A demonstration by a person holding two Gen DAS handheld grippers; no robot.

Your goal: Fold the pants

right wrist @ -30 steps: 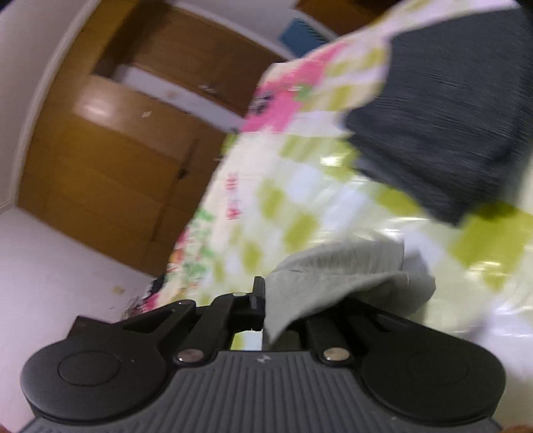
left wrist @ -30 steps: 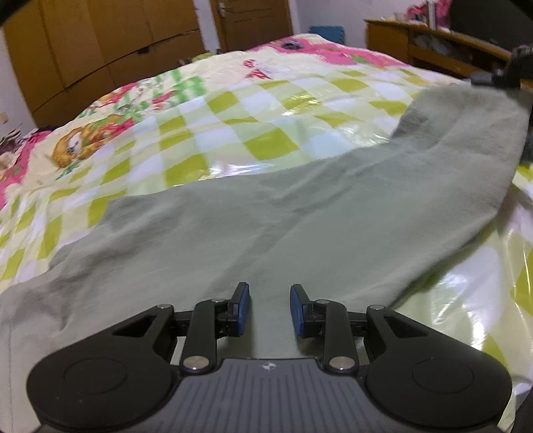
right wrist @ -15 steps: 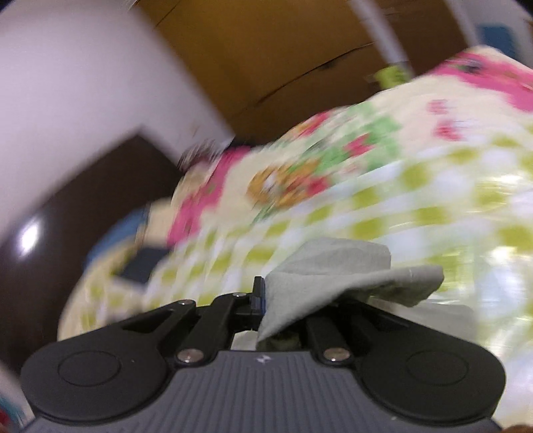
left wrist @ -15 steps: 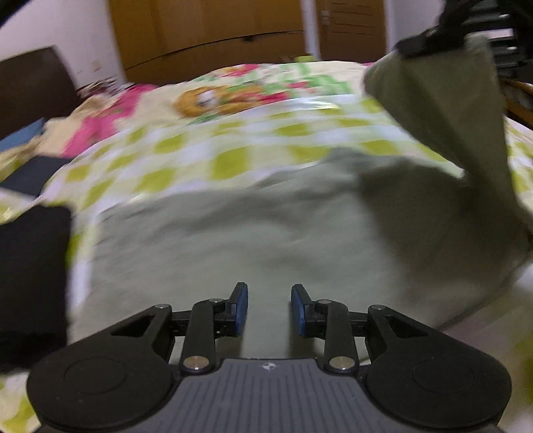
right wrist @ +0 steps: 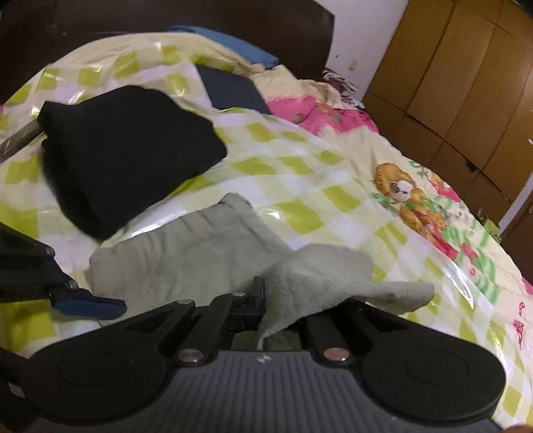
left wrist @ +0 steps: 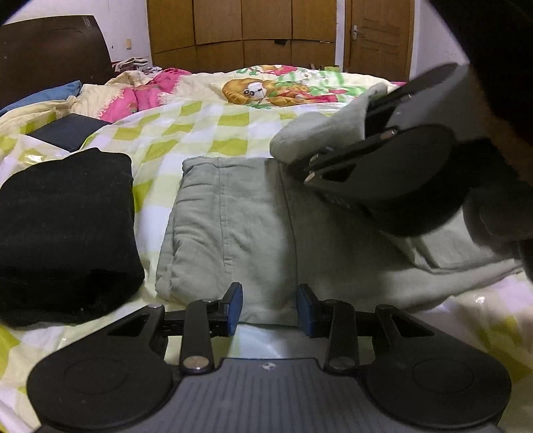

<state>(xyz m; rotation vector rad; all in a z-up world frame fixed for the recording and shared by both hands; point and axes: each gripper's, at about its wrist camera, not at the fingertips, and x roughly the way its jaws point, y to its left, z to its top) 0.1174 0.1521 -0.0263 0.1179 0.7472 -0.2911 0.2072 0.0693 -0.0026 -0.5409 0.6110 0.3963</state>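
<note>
The grey-green pants (left wrist: 233,229) lie on the checked bedspread, waistband end toward the headboard. My right gripper (right wrist: 276,306) is shut on the leg end of the pants (right wrist: 319,276) and holds it folded over above the waistband part (right wrist: 186,253); it shows from the side in the left wrist view (left wrist: 319,160). My left gripper (left wrist: 269,308) is open and empty, low at the near edge of the pants; one of its blue fingertips (right wrist: 90,304) shows in the right wrist view.
A folded black garment (left wrist: 63,229) lies just left of the pants on the bed (left wrist: 213,130). A dark flat item (left wrist: 66,131) and a blue pillow (left wrist: 43,96) lie near the dark headboard. Wooden wardrobes (left wrist: 273,30) stand behind.
My right gripper has carried the leg end up and over toward the waistband, folding the pants in half. My left gripper has swung round to face the headboard and stayed open.
</note>
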